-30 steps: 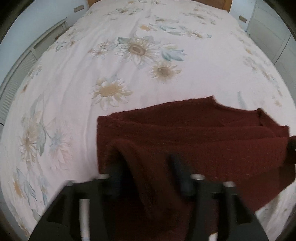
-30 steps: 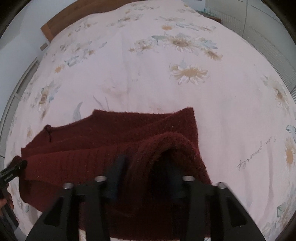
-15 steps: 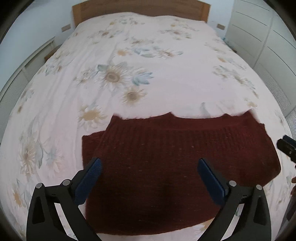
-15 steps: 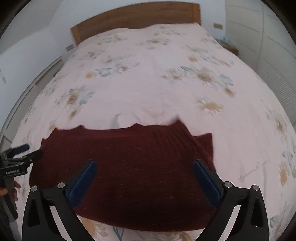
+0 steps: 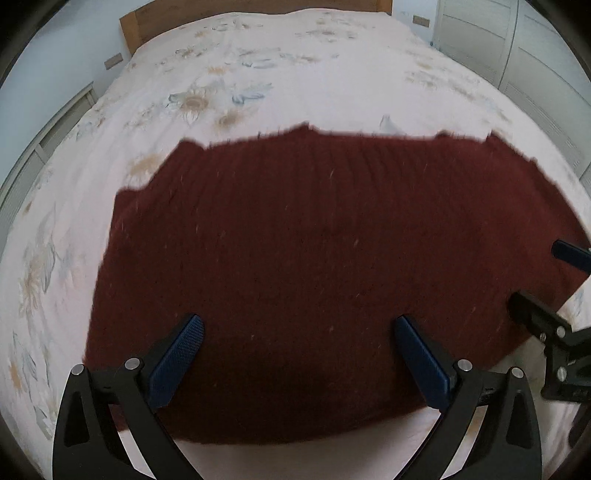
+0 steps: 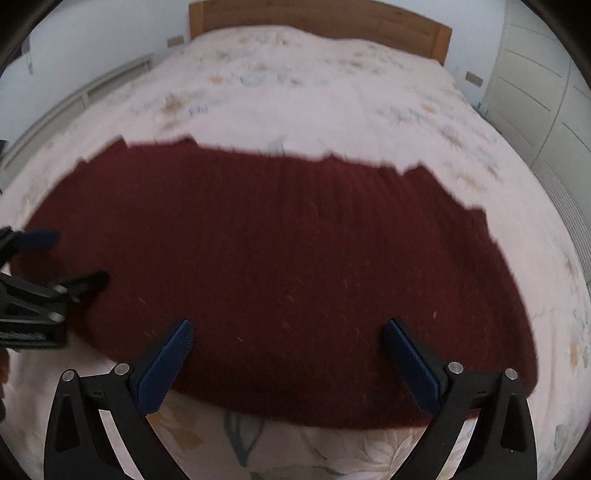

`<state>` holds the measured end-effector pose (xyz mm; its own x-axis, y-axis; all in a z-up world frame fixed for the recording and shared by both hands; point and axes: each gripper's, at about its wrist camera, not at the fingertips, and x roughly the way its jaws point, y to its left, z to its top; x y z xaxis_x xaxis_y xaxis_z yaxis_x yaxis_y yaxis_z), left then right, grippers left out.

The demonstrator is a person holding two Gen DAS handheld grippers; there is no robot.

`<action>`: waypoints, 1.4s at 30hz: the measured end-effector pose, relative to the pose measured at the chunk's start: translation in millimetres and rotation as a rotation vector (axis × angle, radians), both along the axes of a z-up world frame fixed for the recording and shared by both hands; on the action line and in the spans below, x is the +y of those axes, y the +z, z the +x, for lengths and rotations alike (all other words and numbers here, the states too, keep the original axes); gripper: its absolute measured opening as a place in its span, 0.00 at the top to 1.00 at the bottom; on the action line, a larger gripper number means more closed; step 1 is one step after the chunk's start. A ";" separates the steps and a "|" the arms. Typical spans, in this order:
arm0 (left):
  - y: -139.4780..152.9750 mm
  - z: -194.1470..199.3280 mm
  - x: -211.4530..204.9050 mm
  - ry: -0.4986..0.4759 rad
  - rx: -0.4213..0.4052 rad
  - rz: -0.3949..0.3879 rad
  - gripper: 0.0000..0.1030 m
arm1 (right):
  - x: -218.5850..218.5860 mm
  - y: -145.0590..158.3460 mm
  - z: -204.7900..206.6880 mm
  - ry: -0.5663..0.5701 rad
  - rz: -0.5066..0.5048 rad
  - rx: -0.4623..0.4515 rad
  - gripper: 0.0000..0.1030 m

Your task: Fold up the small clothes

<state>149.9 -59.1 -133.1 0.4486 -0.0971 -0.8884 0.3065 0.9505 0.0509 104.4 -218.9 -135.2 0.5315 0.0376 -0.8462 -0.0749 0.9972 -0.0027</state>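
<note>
A dark red knitted garment (image 5: 314, 258) lies flat and folded on the flowered bedspread (image 5: 295, 74); in the right wrist view the garment (image 6: 280, 258) fills the middle. My left gripper (image 5: 297, 325) hangs open over its near left part, nothing between the blue pads. Over the near right part my right gripper (image 6: 290, 330) is open too, its jaws wide and empty. Each gripper shows at the other view's edge: the right gripper (image 5: 546, 291) at the right, the left gripper (image 6: 62, 258) at the left.
The bed's wooden headboard (image 6: 317, 18) stands at the far end. White wardrobe doors (image 5: 517, 48) run along the right side, and a low white unit (image 5: 48, 136) along the left. Bare bedspread (image 6: 295, 92) stretches beyond the garment.
Both grippers let go of the garment's folded edge and opened wide. The garment now lies flat. Both views have drawn back toward the near edge and tilted up to show the headboard.
</note>
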 end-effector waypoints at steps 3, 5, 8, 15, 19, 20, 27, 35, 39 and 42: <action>-3.7 -5.0 13.4 0.012 -0.017 -0.015 0.01 | -15.4 -3.7 -5.0 -0.029 0.038 -0.004 0.00; -3.7 -5.7 25.7 0.033 -0.011 -0.028 0.01 | -31.5 -3.9 -7.3 -0.061 0.040 -0.004 0.00; -5.5 -7.8 42.2 0.049 -0.012 -0.043 0.01 | -55.9 -3.2 -10.4 -0.104 0.051 0.001 0.00; -10.0 -16.0 54.2 0.047 -0.013 -0.055 0.01 | -90.2 -9.8 -18.3 -0.150 0.039 0.020 0.01; -14.0 -13.0 54.2 0.084 -0.016 -0.060 0.01 | -88.0 -12.9 -16.6 -0.139 0.030 0.019 0.00; -15.2 -14.0 53.9 0.092 -0.019 -0.064 0.01 | -86.5 -14.1 -16.4 -0.138 0.031 0.019 0.00; -15.0 -13.3 51.8 0.122 -0.029 -0.074 0.01 | -87.9 -14.1 -17.6 -0.135 0.038 0.017 0.00; 3.5 -5.2 53.7 0.164 0.039 -0.109 0.01 | -77.9 16.3 -34.3 -0.124 0.031 0.004 0.00; 27.5 -3.5 67.8 0.177 0.031 -0.147 0.01 | -83.5 34.1 -46.7 -0.127 0.025 -0.001 0.00; 44.8 4.3 88.6 0.205 0.031 -0.173 0.01 | -88.6 46.2 -56.2 -0.130 0.017 -0.033 0.00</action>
